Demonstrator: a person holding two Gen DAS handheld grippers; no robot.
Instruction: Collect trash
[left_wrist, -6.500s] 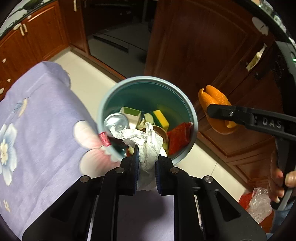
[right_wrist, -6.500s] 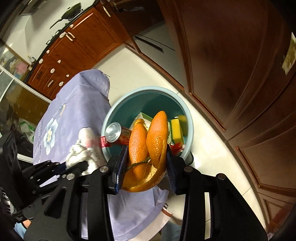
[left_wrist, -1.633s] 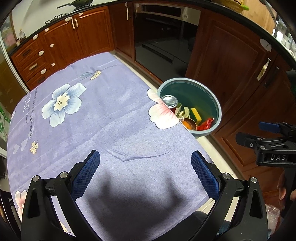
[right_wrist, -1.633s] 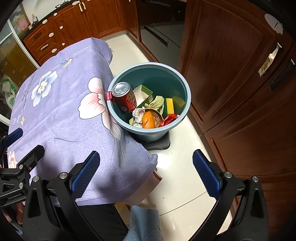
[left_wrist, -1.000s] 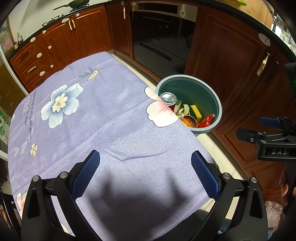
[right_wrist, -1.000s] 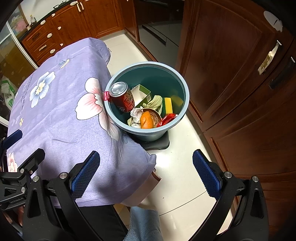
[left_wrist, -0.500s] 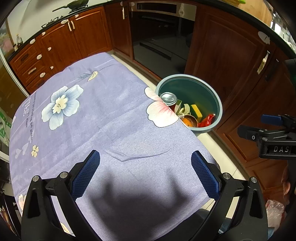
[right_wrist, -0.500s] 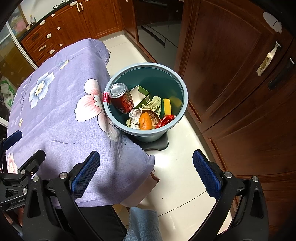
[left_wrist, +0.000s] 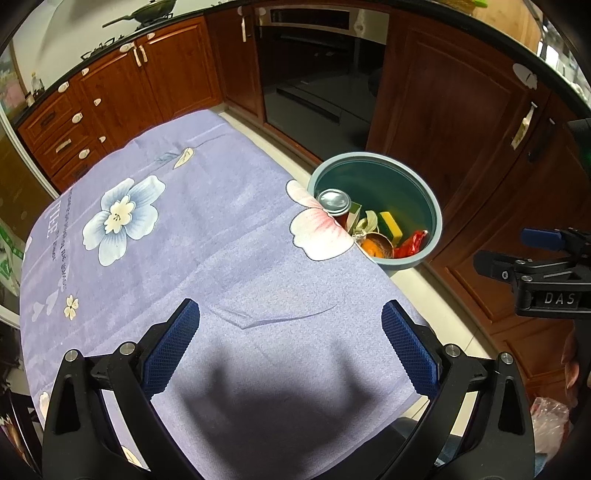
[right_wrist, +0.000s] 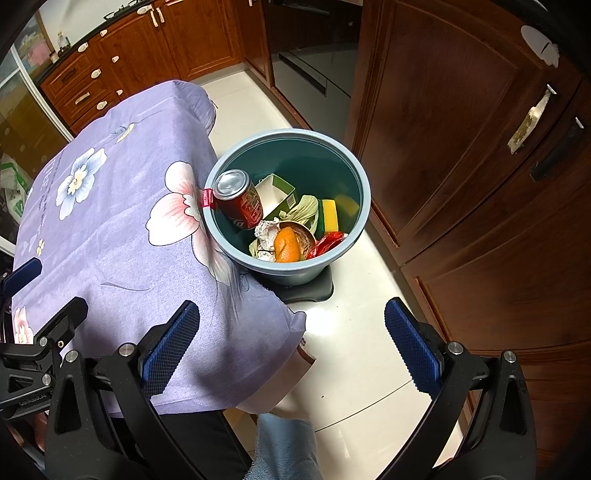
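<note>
From the left wrist view, the left gripper (left_wrist: 290, 345) hangs over the counter (left_wrist: 192, 236), which wears a purple flower cloth. Its jaws are wide apart and hold nothing. No trash shows on the cloth. The trash sits in the blue bin (left_wrist: 432, 206), ahead and to the right, past the counter's edge. The right gripper (left_wrist: 517, 251) shows at the far right, nearer the bin.

From the right wrist view, the right gripper (right_wrist: 291, 343) looks down at the bin (right_wrist: 364, 184), straight ahead on the floor. Its jaws are also spread and hold nothing. A red can (right_wrist: 240, 201), an orange peel (right_wrist: 286, 249) and a sponge (right_wrist: 330, 218) lie inside. The job looks about done.
</note>
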